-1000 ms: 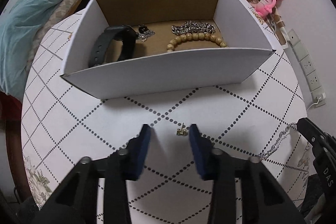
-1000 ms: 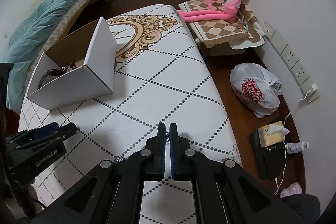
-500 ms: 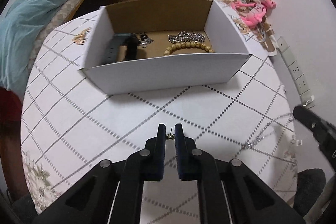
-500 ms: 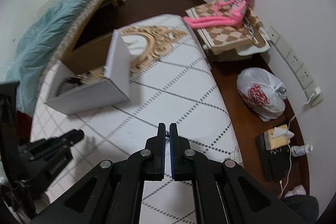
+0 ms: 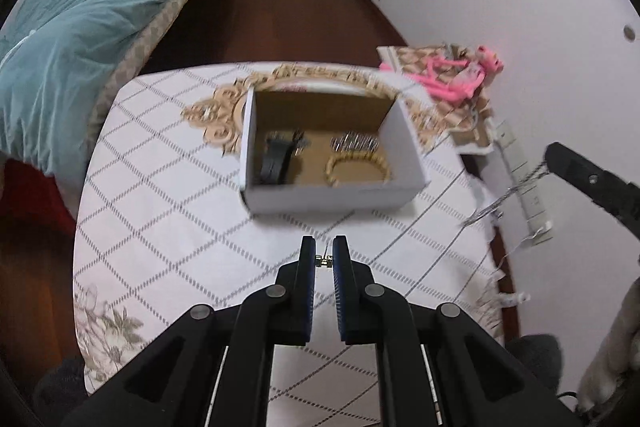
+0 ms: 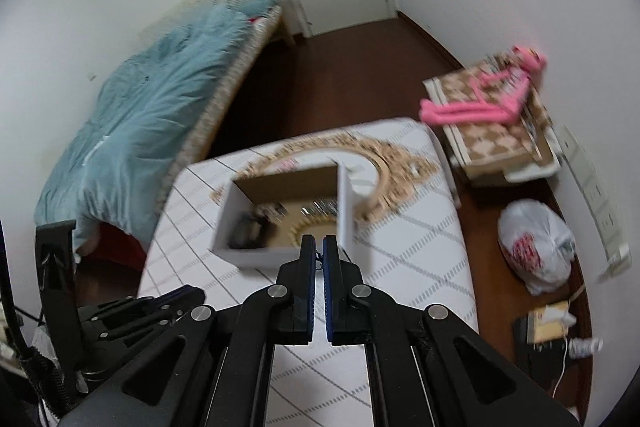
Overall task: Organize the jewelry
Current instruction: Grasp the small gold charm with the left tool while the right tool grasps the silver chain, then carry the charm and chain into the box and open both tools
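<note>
My left gripper is shut on a small gold earring and holds it high above the table. An open cardboard box stands ahead of it; it holds a black watch, a wooden bead bracelet and a silver chain. My right gripper is shut on a thin silver chain, which hangs from its tip in the left wrist view. The box sits just beyond the right gripper.
The table has a white dotted-diamond cloth with a gold ornate print. A bed with a teal quilt stands to the left. A pink plush toy on a checked box and a white plastic bag lie right.
Left gripper closed on the earring and lifted it off the table. Right gripper rose with the silver chain, which left the tabletop. Both views pulled up and back from the box.
</note>
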The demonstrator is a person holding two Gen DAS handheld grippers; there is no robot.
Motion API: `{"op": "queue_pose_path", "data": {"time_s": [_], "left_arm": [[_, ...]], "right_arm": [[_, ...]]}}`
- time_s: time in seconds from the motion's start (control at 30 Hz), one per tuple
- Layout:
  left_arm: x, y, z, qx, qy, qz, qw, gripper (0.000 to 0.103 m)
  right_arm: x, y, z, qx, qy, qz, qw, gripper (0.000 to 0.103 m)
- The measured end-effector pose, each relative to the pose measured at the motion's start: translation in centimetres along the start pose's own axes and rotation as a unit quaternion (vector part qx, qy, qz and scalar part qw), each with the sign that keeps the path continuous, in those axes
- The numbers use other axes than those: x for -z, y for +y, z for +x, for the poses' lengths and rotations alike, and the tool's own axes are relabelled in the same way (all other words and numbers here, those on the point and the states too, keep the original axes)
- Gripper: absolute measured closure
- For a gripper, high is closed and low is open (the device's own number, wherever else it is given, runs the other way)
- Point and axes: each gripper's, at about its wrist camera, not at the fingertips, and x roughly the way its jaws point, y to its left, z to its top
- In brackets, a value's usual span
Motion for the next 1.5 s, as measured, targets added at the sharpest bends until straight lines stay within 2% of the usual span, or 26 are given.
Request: {"op": "queue_pose_path", "data": {"time_s": [0.13, 0.33, 0.63, 0.83, 0.87, 0.9, 0.93, 1.0, 1.03, 1.07, 1.13, 1.17, 1.2, 1.23, 1.33, 1.4, 1.5], "left_arm": [[-3.8, 0.3, 0.0, 0.006, -0.010, 0.002, 0.9999, 0.097], [-7.7, 1.5, 2.6, 0.018, 0.012, -0.006, 0.9997, 0.097], [-10.6, 2.2, 6.9, 0.046, 0.062, -0.028, 0.9966, 0.096], [-11.9, 2.8, 8.2, 0.024, 0.082, -0.042, 0.9955, 0.092], [-12.0, 2.9, 8.1, 0.021, 0.079, -0.041, 0.9958, 0.089], [-12.2, 3.0, 7.9, 0.013, 0.076, -0.040, 0.9963, 0.078], [-12.2, 3.2, 7.8, 0.005, 0.072, -0.040, 0.9966, 0.054], [-12.3, 3.7, 7.2, -0.005, 0.058, -0.046, 0.9973, 0.030], [-12.3, 3.9, 6.9, -0.010, 0.051, -0.048, 0.9975, 0.030], [-12.3, 4.1, 6.7, -0.018, 0.049, -0.047, 0.9975, 0.030], [-12.3, 4.4, 6.3, -0.036, 0.045, -0.044, 0.9974, 0.026], [-12.1, 4.6, 6.0, -0.049, 0.041, -0.041, 0.9971, 0.022], [-11.8, 4.6, 5.7, -0.064, 0.035, -0.037, 0.9966, 0.011], [-11.5, 4.7, 5.4, -0.076, 0.030, -0.033, 0.9961, 0.005], [-10.4, 4.6, 4.9, -0.111, 0.014, -0.021, 0.9935, 0.003], [-9.2, 4.6, 4.7, -0.127, 0.002, -0.015, 0.9918, 0.002], [-7.7, 4.5, 4.5, -0.149, -0.004, -0.009, 0.9888, 0.001]], "right_arm": [[-2.7, 2.0, 1.3, -0.011, 0.001, -0.028, 1.000, 0.099], [-5.2, 3.8, 6.4, -0.022, 0.049, -0.049, 0.997, 0.099], [-5.9, 2.1, 13.5, -0.021, 0.121, -0.015, 0.992, 0.099], [-5.5, 1.0, 16.6, -0.031, 0.176, 0.004, 0.984, 0.099], [-5.5, 0.8, 16.8, -0.033, 0.184, 0.006, 0.982, 0.099], [-5.5, 0.8, 16.9, -0.035, 0.188, 0.009, 0.981, 0.099], [-5.5, 0.6, 16.9, -0.031, 0.188, 0.011, 0.982, 0.099], [-5.5, 0.3, 16.7, -0.028, 0.186, 0.013, 0.982, 0.098], [-5.6, 0.2, 16.6, -0.026, 0.186, 0.016, 0.982, 0.098], [-5.6, 0.1, 16.4, -0.023, 0.185, 0.016, 0.982, 0.095], [-5.8, 0.2, 15.9, -0.015, 0.180, 0.011, 0.983, 0.079], [-5.8, 0.2, 15.6, -0.008, 0.177, 0.007, 0.984, 0.064], [-5.9, 0.3, 15.3, 0.003, 0.173, 0.000, 0.985, 0.051], [-5.9, 0.4, 15.1, 0.012, 0.169, -0.007, 0.986, 0.046], [-5.3, 0.9, 14.5, 0.063, 0.161, -0.034, 0.984, 0.032], [-4.6, 1.0, 14.4, 0.090, 0.163, -0.046, 0.981, 0.007], [-3.5, 1.0, 14.3, 0.127, 0.163, -0.061, 0.977, 0.004]]}}
